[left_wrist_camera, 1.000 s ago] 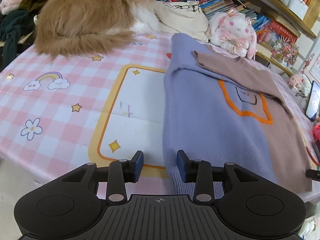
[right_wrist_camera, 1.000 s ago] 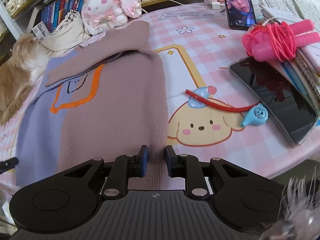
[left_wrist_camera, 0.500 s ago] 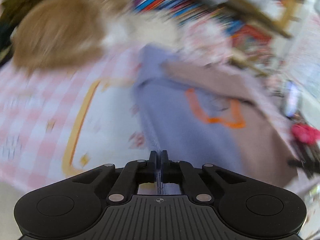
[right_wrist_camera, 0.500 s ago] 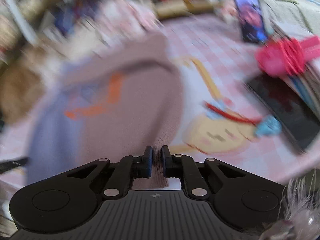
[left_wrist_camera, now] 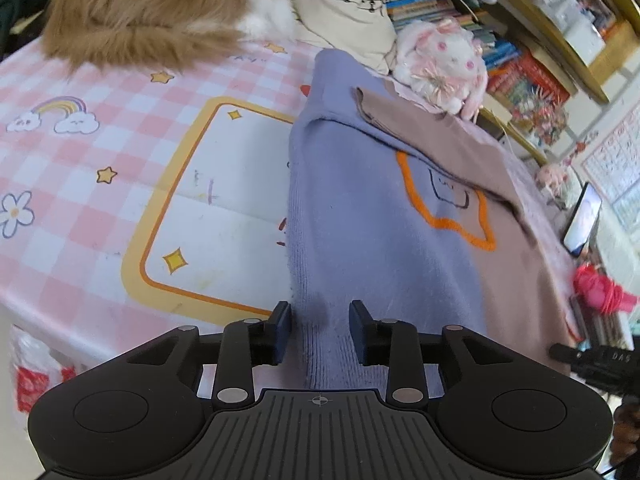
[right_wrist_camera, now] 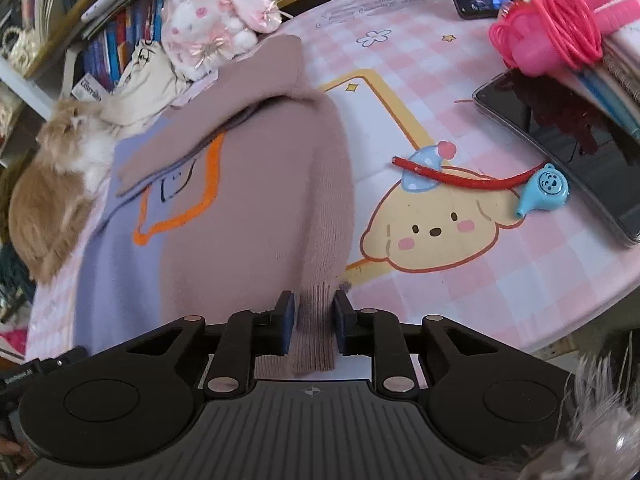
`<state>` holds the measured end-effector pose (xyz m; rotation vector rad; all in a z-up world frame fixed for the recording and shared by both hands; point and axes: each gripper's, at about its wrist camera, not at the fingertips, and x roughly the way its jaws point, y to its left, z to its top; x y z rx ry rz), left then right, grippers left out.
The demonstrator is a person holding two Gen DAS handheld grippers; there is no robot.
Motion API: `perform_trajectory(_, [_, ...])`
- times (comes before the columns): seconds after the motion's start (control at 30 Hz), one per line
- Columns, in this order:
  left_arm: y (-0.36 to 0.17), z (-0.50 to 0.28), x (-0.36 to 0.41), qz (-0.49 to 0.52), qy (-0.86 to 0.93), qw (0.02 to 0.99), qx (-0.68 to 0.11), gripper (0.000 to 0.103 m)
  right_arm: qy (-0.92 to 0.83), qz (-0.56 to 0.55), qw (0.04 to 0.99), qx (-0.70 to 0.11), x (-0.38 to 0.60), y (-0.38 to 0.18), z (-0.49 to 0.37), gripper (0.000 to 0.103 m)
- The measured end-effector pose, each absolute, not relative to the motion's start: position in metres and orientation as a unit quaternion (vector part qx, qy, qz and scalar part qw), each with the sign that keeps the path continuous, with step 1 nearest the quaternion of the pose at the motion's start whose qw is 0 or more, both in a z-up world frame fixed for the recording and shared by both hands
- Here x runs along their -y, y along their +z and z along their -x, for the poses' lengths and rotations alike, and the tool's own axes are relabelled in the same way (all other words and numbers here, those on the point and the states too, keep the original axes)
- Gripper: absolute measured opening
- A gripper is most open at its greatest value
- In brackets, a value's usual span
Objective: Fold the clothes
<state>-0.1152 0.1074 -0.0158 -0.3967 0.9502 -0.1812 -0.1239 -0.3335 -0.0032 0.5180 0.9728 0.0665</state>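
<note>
1. Left claw [left_wrist_camera: 319, 326], at bottom centre of its view, stands apart – its pads straddle the lavender hem of the sweater [left_wrist_camera: 380, 216] without pinching it.
2. Right claw [right_wrist_camera: 314, 326], likewise low in its frame, is spread around the mauve ribbed hem of the sweater [right_wrist_camera: 256, 208]; whether the pads touch the fabric I cannot tell.
3. The sweater runs up mid-frame on the pink checked surface [left_wrist_camera: 80, 152].
4. A ginger cat [left_wrist_camera: 160, 8] lies at upper left – a plush bunny [right_wrist_camera: 208, 28] lies beyond the collar.
</note>
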Motion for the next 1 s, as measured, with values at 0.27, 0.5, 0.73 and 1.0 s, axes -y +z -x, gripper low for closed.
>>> perform_trajectory(0.27, [-0.008, 0.107, -0.092, 0.131, -0.073, 0.879, -0.453, 0.004, 0.049, -0.174, 0.877, -0.444, 0.314, 0.011, 0.115, 0.009])
perform_trajectory(0.5, [0.019, 0.113, -0.087, 0.114, -0.106, 0.902, -0.402, 0.005, 0.098, -0.199, 0.897, -0.383, 0.320, 0.030, 0.129, 0.009])
perform_trajectory(0.73, [-0.008, 0.116, -0.109, 0.167, -0.070, 0.874, -0.451, 0.009, 0.040, -0.222, 0.858, -0.462, 0.333, 0.000, 0.121, 0.014])
perform_trajectory(1.0, [-0.012, 0.115, -0.100, 0.172, -0.094, 0.872, -0.448, 0.009, 0.054, -0.192, 0.865, -0.461, 0.320, 0.005, 0.120, 0.011])
